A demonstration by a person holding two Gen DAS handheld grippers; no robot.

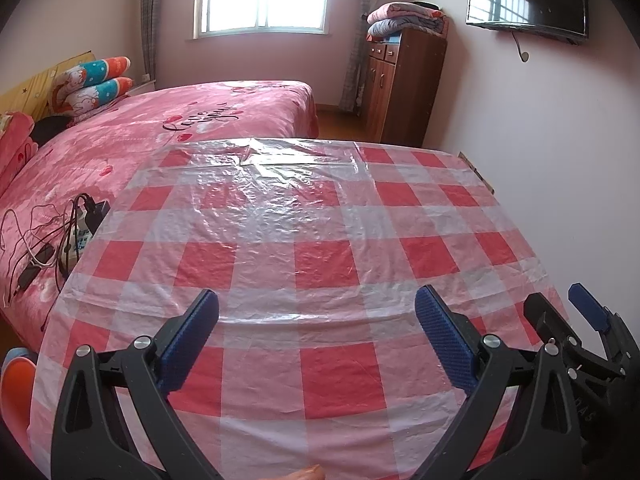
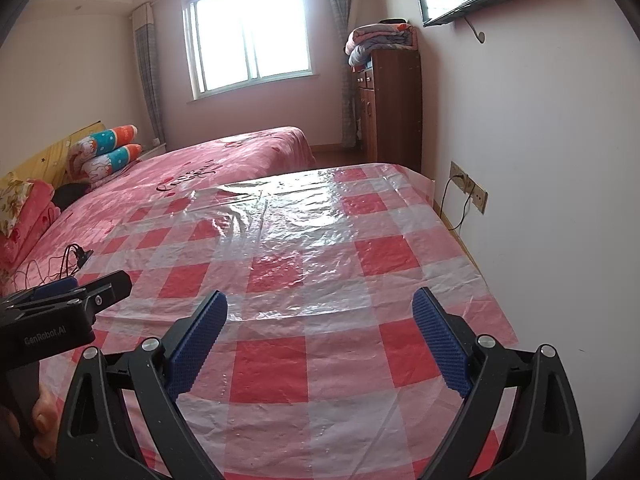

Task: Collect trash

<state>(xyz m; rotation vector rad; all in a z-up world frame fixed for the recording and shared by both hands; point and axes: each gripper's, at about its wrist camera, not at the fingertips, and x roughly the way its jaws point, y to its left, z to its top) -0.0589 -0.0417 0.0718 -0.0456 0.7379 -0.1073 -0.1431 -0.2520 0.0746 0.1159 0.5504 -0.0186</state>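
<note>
Blue ribbed pads stand wide apart on my left hand-held gripper (image 1: pixel 316 340), empty above the counter (image 1: pixel 320 248). My right hand-held gripper (image 2: pixel 320 340) is spread just as wide, holding nothing. Both hover over the red-and-white checked plastic sheet (image 2: pixel 320 280) that covers the counter; I cannot make out any trash on it. Beside the counter lies the pink bed (image 1: pixel 160 136), cables (image 1: pixel 52 232) tangled on it.
</note>
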